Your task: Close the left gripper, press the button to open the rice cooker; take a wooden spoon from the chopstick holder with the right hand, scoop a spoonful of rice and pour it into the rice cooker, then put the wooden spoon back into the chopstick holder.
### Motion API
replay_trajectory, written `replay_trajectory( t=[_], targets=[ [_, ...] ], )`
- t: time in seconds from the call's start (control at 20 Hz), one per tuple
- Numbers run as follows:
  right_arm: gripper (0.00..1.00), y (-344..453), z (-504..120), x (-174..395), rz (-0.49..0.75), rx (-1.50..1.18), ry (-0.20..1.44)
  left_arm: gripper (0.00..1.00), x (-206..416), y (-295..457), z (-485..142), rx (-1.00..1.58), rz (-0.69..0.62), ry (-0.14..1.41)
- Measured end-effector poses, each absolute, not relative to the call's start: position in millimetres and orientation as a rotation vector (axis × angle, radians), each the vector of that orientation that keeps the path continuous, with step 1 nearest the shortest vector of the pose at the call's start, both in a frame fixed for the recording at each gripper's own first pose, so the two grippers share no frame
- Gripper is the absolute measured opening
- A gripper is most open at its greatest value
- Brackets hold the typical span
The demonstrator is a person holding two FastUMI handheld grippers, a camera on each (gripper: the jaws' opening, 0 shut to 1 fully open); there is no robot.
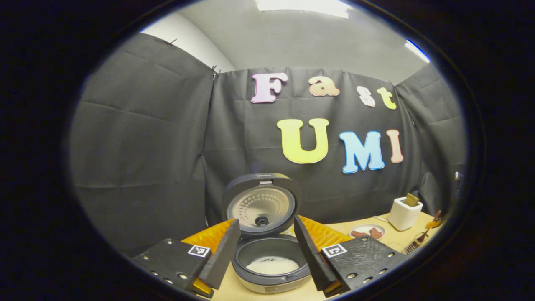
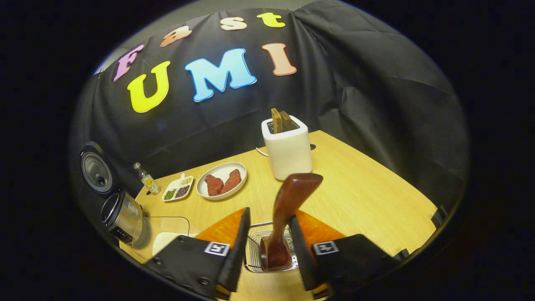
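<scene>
The rice cooker (image 1: pixel 271 278) stands open close ahead in the left gripper view, lid (image 1: pixel 261 205) raised, white rice (image 1: pixel 272 265) in its pot. My left gripper (image 1: pixel 266 225) is open, one finger on each side of the cooker, touching nothing. In the right gripper view the wooden spoon (image 2: pixel 288 205) stands upright in the wire chopstick holder (image 2: pixel 254 246). My right gripper (image 2: pixel 269 217) is open around it, with a gap on the left side of the spoon. The open cooker (image 2: pixel 121 215) also appears far left there.
On the wooden table (image 2: pixel 368 196) stand a white toaster (image 2: pixel 288 150) with bread, a plate of meat (image 2: pixel 221 179), a divided condiment dish (image 2: pixel 179 188), a small bottle (image 2: pixel 146 179) and a glass bowl of rice (image 2: pixel 167 238) by the cooker. Black cloth walls close in behind.
</scene>
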State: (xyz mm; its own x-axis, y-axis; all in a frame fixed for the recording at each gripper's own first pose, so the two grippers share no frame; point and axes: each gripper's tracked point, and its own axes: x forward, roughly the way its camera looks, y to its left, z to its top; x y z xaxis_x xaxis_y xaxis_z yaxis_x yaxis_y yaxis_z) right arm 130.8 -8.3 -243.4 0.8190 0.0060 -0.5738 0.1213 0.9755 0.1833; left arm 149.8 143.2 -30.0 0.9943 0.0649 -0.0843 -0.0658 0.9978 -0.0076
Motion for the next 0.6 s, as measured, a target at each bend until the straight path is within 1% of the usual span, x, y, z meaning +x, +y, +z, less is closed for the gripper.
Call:
replay_trajectory(
  t=[0.05,0.1,0.15,0.35,0.6],
  targets=[
    [0.85,-13.4,-234.1,131.1,-0.079,0.191,0.589,0.80,153.5,143.5,-28.9,-0.010,0.064,0.086],
    [0.86,-20.5,-224.6,131.3,-0.094,0.170,0.566,0.80,157.1,144.4,-26.0,-0.007,0.065,0.084],
    [0.97,-25.5,-211.3,131.8,-0.107,0.150,0.537,0.80,162.6,145.1,-23.3,-0.003,0.066,0.082],
    [0.98,-31.9,-159.4,133.3,-0.135,0.081,0.419,0.80,195.9,146.1,-16.3,-0.006,0.052,0.085],
    [0.98,-24.4,-113.9,125.6,-0.131,0.012,0.329,0.80,246.5,150.3,14.9,0.001,0.041,0.046]
  ],
)
